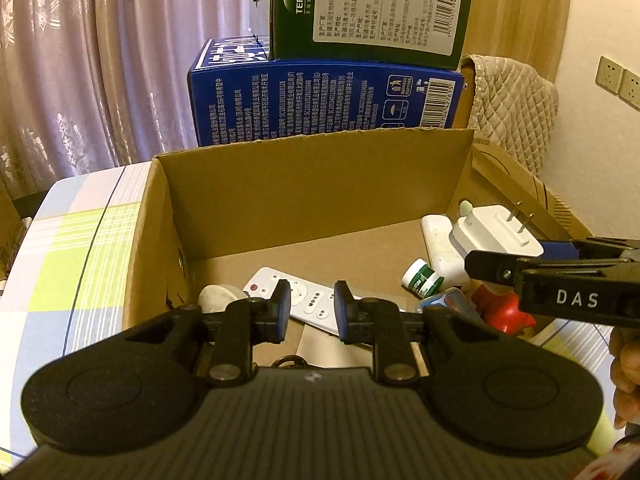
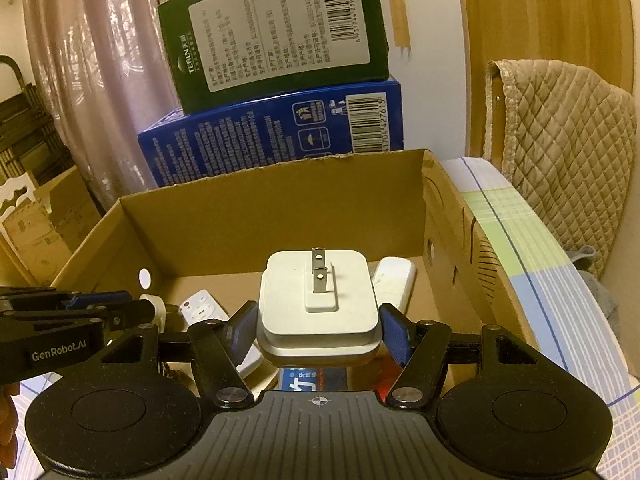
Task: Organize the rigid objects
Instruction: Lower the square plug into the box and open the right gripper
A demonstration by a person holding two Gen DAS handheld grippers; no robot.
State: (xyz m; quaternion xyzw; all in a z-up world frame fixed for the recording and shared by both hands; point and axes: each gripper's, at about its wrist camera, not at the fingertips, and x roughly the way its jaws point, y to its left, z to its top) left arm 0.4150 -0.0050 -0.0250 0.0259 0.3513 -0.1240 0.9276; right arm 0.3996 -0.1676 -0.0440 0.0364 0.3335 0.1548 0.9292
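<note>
Green carton [image 1: 372, 8] atop blue carton [image 1: 328, 104].

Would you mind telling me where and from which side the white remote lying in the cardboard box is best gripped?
Grip the remote across its narrow width at mid-length, coming straight down from above: it lies flat on the floor of the box, long and thin, with bare cardboard along both long edges.
</note>
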